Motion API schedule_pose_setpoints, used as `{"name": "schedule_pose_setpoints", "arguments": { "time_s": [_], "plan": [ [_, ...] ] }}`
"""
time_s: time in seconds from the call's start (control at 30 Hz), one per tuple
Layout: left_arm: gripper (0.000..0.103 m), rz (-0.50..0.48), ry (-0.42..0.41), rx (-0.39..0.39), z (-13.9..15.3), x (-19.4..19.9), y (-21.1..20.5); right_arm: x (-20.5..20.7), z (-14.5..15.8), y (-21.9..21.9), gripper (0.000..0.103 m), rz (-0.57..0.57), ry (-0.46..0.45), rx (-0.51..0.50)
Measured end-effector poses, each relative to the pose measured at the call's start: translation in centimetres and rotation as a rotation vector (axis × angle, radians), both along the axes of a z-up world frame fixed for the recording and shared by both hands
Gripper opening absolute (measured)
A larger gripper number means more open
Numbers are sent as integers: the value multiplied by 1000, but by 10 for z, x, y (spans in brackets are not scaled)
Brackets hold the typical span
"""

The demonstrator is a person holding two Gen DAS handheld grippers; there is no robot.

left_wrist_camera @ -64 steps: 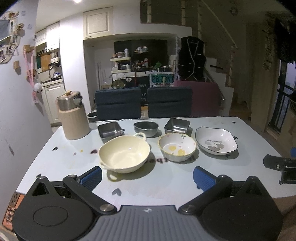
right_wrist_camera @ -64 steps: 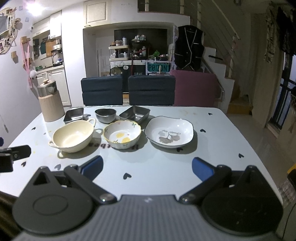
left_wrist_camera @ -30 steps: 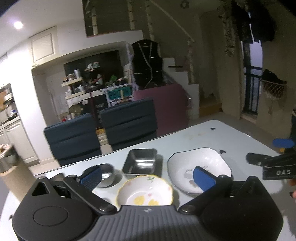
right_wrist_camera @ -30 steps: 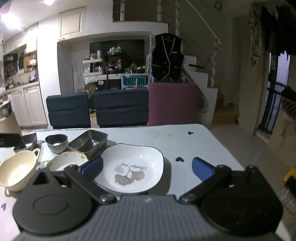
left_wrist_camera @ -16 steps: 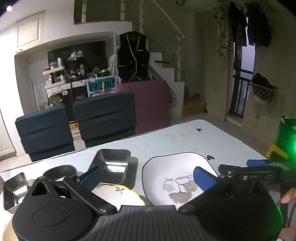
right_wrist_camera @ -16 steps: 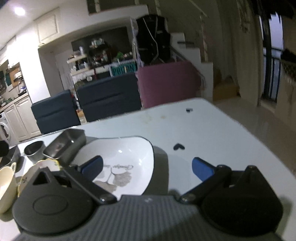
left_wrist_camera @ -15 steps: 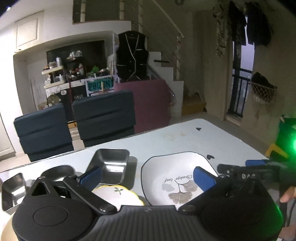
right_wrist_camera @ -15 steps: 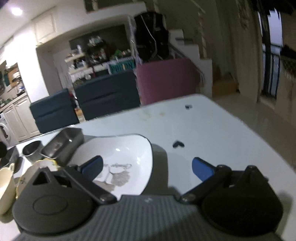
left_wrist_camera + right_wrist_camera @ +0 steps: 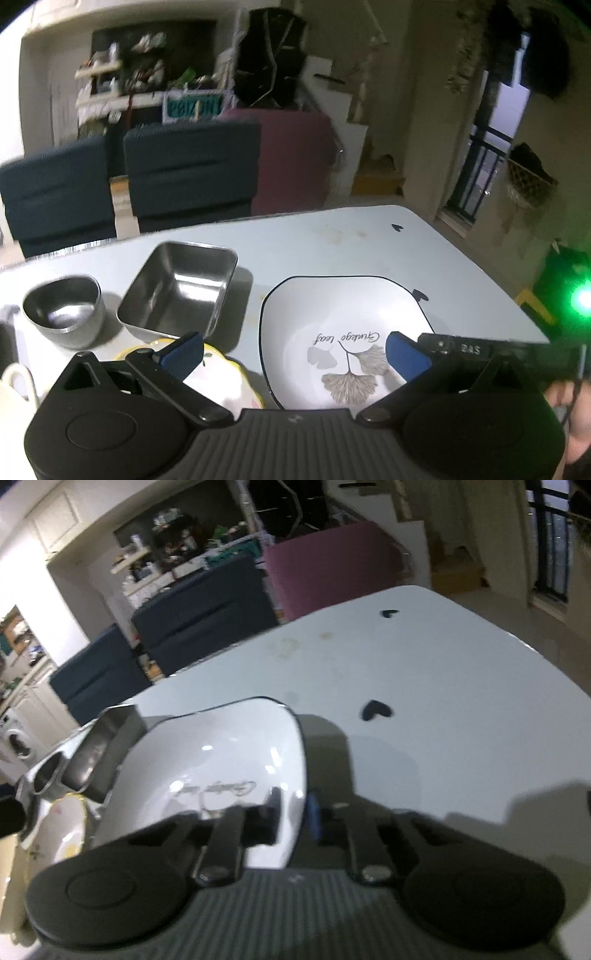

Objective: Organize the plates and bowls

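Note:
A white square plate with a ginkgo leaf print (image 9: 343, 325) lies on the table at the right of the row of dishes. My right gripper (image 9: 295, 818) is shut on the plate's right rim (image 9: 236, 760), one finger inside and one outside. In the left wrist view the right gripper (image 9: 458, 349) reaches in from the right to that rim. My left gripper (image 9: 293, 356) is open and empty, hovering above the plate and a yellow-rimmed floral bowl (image 9: 221, 380). A square steel dish (image 9: 181, 288) and a round steel bowl (image 9: 62, 310) stand behind.
The pale table (image 9: 332, 240) carries small black heart marks. A cream handled bowl (image 9: 14, 380) shows at the left edge. Two dark blue chairs (image 9: 184, 177) and a maroon one stand at the far side. The table's right edge is near.
My right gripper has moved forward and closed on the right rim of the ginkgo plate. My left gripper has shifted slightly closer over the dishes and stays open.

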State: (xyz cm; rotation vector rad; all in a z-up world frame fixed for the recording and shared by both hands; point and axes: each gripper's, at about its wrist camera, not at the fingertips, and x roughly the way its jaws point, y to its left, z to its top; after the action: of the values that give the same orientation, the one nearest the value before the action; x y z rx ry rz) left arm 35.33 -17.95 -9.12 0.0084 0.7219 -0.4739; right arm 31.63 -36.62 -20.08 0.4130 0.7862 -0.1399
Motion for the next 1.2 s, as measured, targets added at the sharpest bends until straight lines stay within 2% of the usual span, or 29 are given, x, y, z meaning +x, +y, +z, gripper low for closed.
{"name": "schedule_pose_setpoints", "arguments": {
  "time_s": [0.07, 0.23, 0.33, 0.6, 0.67, 0.7, 0.77, 0.87, 1.0, 1.13, 1.2],
  "plan": [
    [102, -16, -4, -14, -1, 2, 0, -2, -1, -3, 8, -2, -3, 36],
    [93, -79, 2, -43, -4, 7, -6, -6, 0, -3, 7, 9, 1, 23],
    [93, -91, -13, -97, -6, 7, -9, -7, 1, -10, 8, -2, 6, 7],
    [90, -148, 30, -124, -14, 17, -39, -34, 1, -42, 8, -49, 21, -14],
    [74, -171, 76, -145, -21, 23, -46, -39, 0, -48, 8, -69, 23, -17],
    [71, -177, 100, -152, -25, 26, -50, -41, 0, -50, 8, -74, 23, -17],
    [58, -183, 143, -164, -34, 31, -58, -45, -1, -54, 9, -78, 20, -7],
    [45, -172, 216, -166, -52, 41, -69, -45, -2, -56, 9, -70, 20, 26],
    [39, -149, 261, -139, -71, 50, -77, -39, -1, -53, 9, -61, 28, 17],
    [18, -137, 305, -118, -86, 57, -80, -38, -1, -54, 10, -39, 34, 0],
    [17, -131, 318, -130, -88, 58, -80, -36, -1, -56, 10, -32, 37, 4]
  ]
}}
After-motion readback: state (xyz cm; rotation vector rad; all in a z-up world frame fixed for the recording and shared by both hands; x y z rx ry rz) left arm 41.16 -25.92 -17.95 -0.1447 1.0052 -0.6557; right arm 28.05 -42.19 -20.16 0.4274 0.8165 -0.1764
